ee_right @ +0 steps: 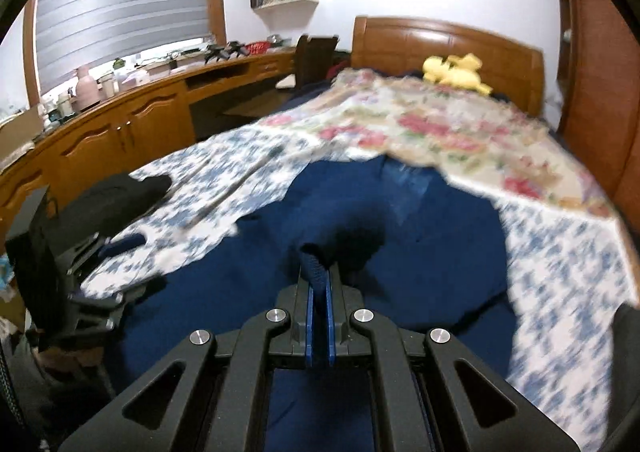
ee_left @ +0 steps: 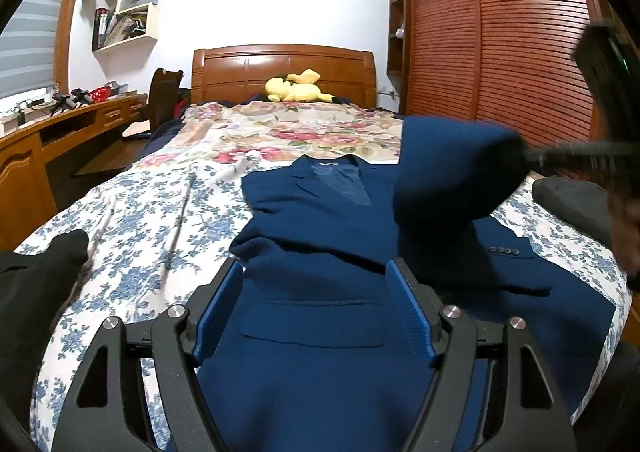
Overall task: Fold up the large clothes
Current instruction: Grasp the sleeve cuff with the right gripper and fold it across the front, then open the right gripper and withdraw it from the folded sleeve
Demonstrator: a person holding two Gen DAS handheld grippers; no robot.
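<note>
My left gripper hovers spread and empty over the jacket on the bed, while my right gripper pinches its lifted sleeve, which could slip free or drag the jacket askew.

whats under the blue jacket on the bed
The blue jacket lies on the blue-flowered sheet, which shows all around it. Whatever lies directly beneath is covered. Its raised sleeve hides part of the jacket front.
</note>
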